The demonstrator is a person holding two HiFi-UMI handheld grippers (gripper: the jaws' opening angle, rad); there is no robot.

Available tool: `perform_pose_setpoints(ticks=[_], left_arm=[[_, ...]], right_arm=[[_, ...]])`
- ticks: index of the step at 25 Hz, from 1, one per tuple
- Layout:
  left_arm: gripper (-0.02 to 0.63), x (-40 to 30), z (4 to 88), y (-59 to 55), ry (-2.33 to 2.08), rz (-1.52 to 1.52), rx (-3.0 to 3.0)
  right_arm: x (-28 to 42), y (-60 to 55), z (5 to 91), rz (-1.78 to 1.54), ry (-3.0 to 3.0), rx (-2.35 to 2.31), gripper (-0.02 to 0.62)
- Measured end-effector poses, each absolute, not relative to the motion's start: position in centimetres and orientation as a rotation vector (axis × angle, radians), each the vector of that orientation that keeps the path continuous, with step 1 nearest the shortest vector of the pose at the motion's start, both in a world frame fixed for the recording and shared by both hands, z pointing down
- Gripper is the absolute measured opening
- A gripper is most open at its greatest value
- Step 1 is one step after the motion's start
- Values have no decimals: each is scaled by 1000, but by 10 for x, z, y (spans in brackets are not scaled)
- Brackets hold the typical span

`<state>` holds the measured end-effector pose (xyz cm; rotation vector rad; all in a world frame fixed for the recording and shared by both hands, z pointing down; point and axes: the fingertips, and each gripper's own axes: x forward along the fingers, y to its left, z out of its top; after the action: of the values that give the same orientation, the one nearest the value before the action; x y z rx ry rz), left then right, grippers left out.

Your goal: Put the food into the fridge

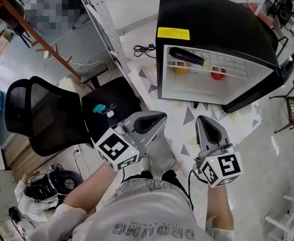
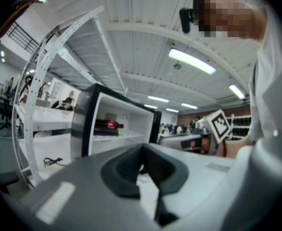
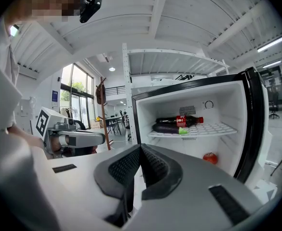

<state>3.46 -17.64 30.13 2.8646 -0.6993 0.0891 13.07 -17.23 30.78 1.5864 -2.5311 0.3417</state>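
A black mini fridge [image 1: 212,15] stands open on the floor ahead of me. On its wire shelf lie a dark eggplant [image 1: 188,57] and a cola bottle [image 3: 179,120]. Below the shelf are an orange fruit [image 1: 181,68] and a red tomato [image 1: 217,74]. The right gripper view shows the eggplant [image 3: 169,128] and the tomato [image 3: 209,158] too. My left gripper [image 1: 157,118] is held low in front of me, jaws together and empty. My right gripper [image 1: 203,120] hangs beside it, also shut on nothing. Both point toward the fridge, well short of it.
The fridge door [image 1: 255,100] swings open to the right. A black office chair [image 1: 41,115] and a black seat [image 1: 111,102] with small items stand at the left. A white perforated frame [image 1: 104,21] rises beside the fridge, and a black cable [image 1: 144,49] lies on the floor.
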Motion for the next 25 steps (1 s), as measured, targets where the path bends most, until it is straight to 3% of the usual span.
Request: perform_pose_setpoints(ticks=[25], left_arm=[[6, 32, 303, -180, -718, 75, 2854]], right_arm=[[129, -171, 308, 338, -2541, 1562, 2]])
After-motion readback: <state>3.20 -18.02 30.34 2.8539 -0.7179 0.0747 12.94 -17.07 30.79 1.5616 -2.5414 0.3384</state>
